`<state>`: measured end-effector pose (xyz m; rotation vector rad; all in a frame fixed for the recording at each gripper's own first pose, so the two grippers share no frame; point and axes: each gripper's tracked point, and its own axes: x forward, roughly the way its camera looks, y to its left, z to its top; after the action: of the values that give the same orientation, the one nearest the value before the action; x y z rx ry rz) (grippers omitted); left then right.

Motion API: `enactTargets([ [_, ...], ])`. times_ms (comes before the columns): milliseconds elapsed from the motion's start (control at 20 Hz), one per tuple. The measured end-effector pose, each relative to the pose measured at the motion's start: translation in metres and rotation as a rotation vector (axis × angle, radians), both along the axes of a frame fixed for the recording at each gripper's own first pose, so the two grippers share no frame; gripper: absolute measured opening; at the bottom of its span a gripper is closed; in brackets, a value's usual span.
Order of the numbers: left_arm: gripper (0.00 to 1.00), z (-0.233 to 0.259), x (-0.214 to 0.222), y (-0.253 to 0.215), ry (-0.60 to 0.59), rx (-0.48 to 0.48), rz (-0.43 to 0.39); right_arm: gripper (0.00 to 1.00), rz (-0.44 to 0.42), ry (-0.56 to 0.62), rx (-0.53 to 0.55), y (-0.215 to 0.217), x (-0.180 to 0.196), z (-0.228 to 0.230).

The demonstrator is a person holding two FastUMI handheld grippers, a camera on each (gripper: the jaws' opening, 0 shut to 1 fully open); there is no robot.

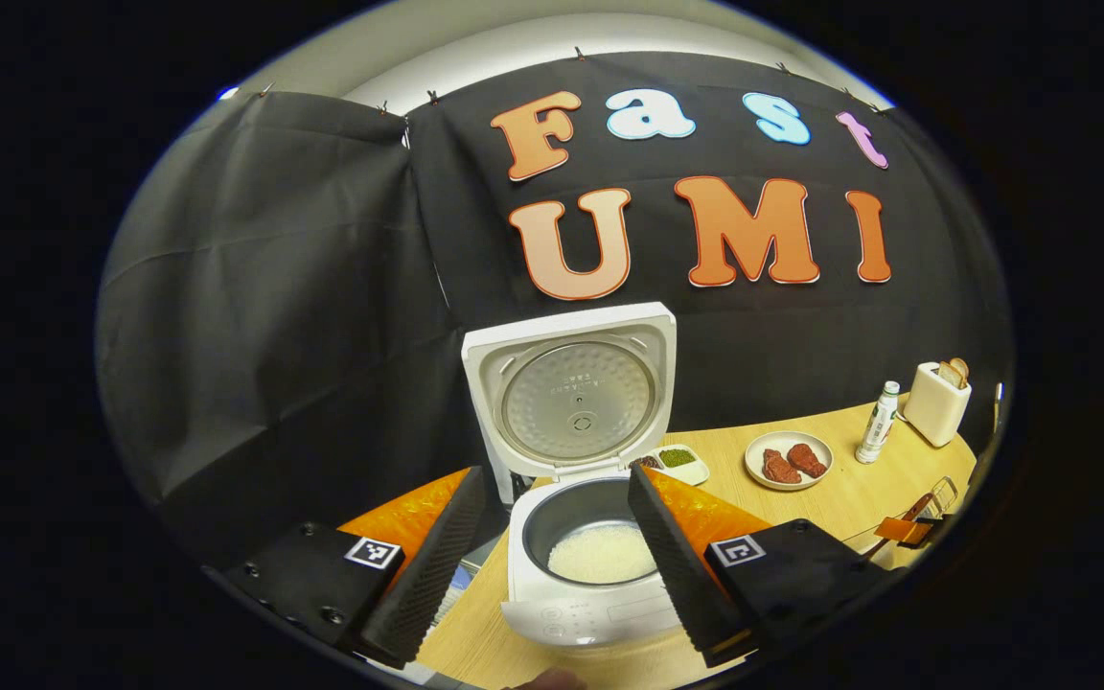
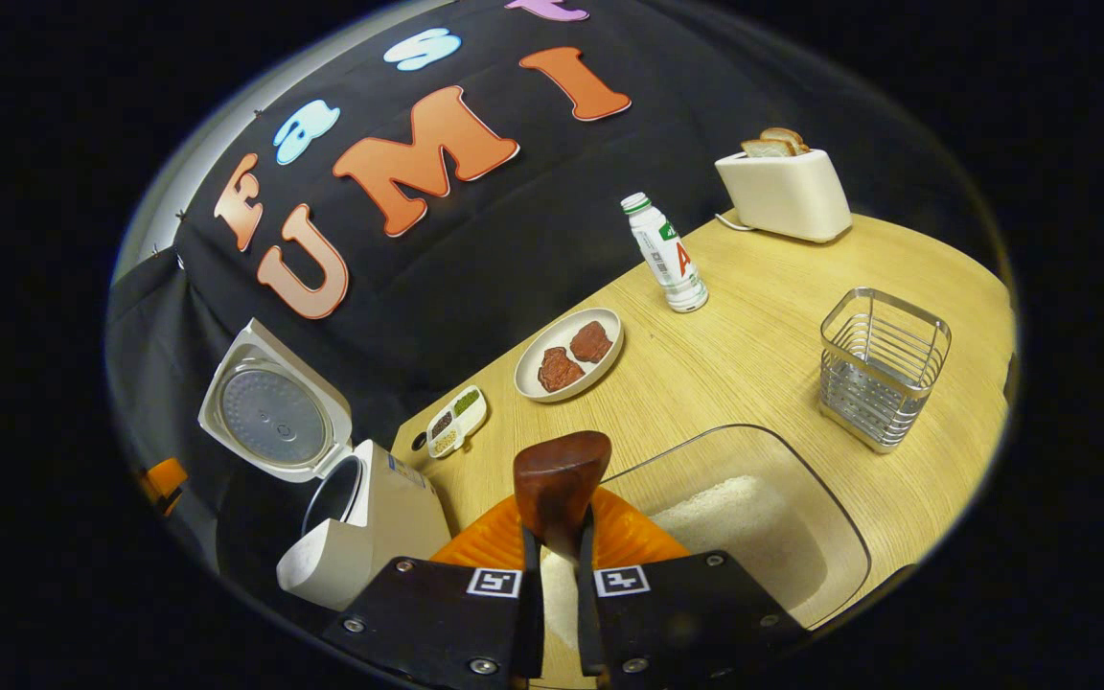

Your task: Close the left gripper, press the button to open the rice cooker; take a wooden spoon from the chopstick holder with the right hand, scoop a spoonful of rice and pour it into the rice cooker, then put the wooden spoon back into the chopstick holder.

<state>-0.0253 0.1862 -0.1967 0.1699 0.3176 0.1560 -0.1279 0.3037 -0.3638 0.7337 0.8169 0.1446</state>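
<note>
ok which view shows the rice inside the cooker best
The left gripper view: it looks straight into the open rice cooker, with the rice lying in the pot. The right gripper view catches the cooker side-on, its pot contents hidden.

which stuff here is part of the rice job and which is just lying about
Job: white rice cooker, brown wooden spoon in right gripper, clear glass rice container, wire chopstick holder.
Lying about: cream toaster, white bottle, plate of meat.
</note>
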Motion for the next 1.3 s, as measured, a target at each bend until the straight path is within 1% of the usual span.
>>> enactTargets([
  [150, 0.99, 0.0, -0.001, 0.001, 0.002, -0.002, 0.0, 0.14, -0.017, 0.035, 0.049, -0.002, -0.001, -0.003],
  [450, 0.99, 0.0, 0.002, -0.003, 0.002, -0.005, -0.001, 0.13, -0.108, 0.173, 0.278, -0.003, -0.009, -0.013],
  [500, 0.99, 0.0, 0.003, -0.005, 0.003, -0.005, -0.004, 0.1, -0.124, 0.2, 0.314, -0.003, -0.008, -0.017],
  [550, 1.0, 0.001, 0.003, -0.008, 0.002, -0.002, -0.007, 0.14, -0.133, 0.222, 0.336, -0.005, -0.012, -0.023],
  [650, 0.99, 0.001, 0.002, -0.011, 0.003, 0.002, -0.008, 0.13, -0.173, 0.259, 0.401, -0.009, -0.012, -0.028],
  [850, 0.99, 0.0, 0.003, -0.015, 0.01, 0.004, -0.004, 0.13, -0.182, 0.258, 0.498, -0.014, -0.008, -0.021],
  [1050, 0.99, 0.004, 0.006, -0.023, 0.003, -0.001, -0.002, 0.14, -0.165, 0.249, 0.557, -0.022, -0.003, -0.011],
  [1200, 0.99, 0.006, 0.009, -0.031, -0.002, -0.005, -0.005, 0.13, -0.177, 0.239, 0.585, -0.037, 0.006, -0.007],
  [1300, 0.99, 0.006, 0.01, -0.037, -0.008, -0.007, -0.007, 0.13, -0.189, 0.241, 0.626, -0.047, 0.011, -0.004],
])
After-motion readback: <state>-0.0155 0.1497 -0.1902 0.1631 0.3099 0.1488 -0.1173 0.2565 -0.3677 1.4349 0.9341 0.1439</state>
